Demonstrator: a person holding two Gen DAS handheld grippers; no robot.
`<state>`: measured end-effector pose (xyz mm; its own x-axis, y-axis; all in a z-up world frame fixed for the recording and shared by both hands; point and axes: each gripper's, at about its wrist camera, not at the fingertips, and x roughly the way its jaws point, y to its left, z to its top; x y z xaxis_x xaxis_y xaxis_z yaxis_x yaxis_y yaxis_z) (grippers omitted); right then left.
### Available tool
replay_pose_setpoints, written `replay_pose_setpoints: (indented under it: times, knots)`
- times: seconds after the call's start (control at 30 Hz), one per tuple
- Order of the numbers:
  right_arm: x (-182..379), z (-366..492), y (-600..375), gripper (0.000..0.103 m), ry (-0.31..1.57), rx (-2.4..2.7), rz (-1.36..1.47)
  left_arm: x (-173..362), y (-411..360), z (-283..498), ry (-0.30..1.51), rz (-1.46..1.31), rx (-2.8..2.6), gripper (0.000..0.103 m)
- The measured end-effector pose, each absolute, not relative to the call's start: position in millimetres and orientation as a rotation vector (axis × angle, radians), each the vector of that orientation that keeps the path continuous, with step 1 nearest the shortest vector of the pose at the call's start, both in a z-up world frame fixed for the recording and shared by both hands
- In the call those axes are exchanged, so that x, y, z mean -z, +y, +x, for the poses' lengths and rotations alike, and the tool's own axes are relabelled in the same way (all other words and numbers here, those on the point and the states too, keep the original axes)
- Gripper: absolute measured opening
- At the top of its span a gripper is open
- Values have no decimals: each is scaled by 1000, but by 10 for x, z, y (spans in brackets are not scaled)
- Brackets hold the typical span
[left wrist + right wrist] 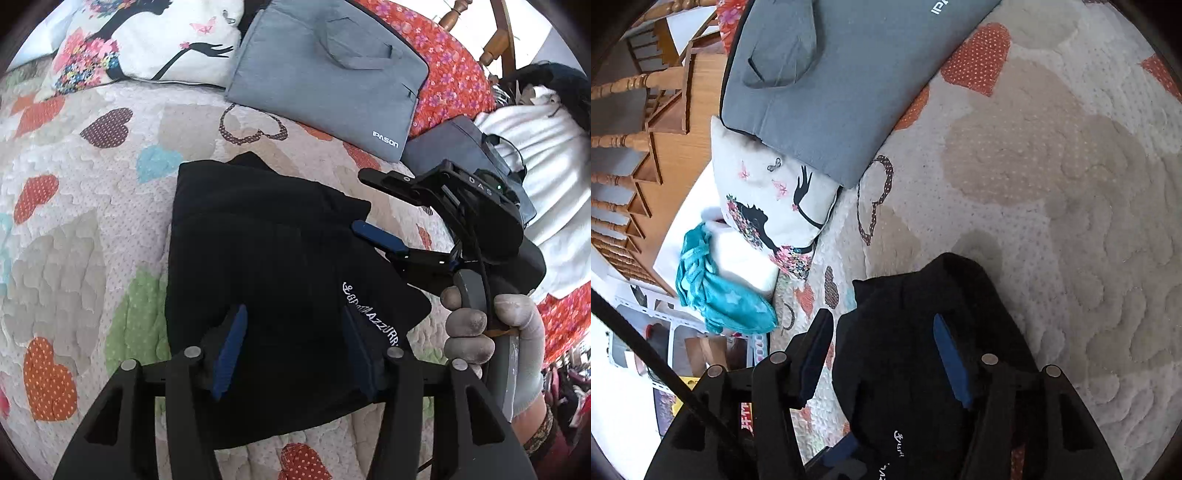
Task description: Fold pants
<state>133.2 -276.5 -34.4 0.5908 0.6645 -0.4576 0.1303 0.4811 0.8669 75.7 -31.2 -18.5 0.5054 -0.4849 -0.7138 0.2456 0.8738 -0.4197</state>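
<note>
The black pants (273, 280) lie folded into a compact bundle on the heart-patterned quilt (74, 229), white lettering showing near their right edge. My left gripper (295, 347) is open just above the bundle's near part, blue pads either side. My right gripper (376, 210) comes in from the right, held by a gloved hand (480, 332), open with one blue pad over the bundle's right side. In the right wrist view the pants (923, 369) sit between the open fingers of the right gripper (882, 358). Neither holds cloth.
A grey laptop bag (325, 74) and a white printed cushion (155, 40) lie at the far side of the quilt. A red floral cover (454, 77) lies beyond. The person in white (546, 177) stands to the right. A teal cloth (713, 288) and wooden railings (635, 147) are left.
</note>
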Motion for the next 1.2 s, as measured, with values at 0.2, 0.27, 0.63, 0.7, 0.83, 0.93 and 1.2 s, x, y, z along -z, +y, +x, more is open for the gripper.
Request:
replay_pose_setpoints:
  times: [0.2,0.27,0.63,0.7,0.83,0.93,1.2]
  knots:
    - [134,1168,-2745,63,888,-284,934,21,-200,680,914,-325,468,54]
    - [91,1083,-2794,70,886,-255,917,-66,-67,690,886,-373,457,54]
    - [384,826,-2924,75,973,-204,1005,470,430,1247,1033,-686,388,58]
    - [400,857,-2901,80,963,-226,1004,576,379,1333,1045,-714,419,66]
    - [479,968,-2822,82,956,-276,992,539,276,1416,1023,-685,444,72]
    - [436,1006,-2720,76,964,-313,946,463,137,1431,1019,-647,467,66]
    - [266,1176,-2326,61,961,-368,807,224,135,1472,956,-631,469,61]
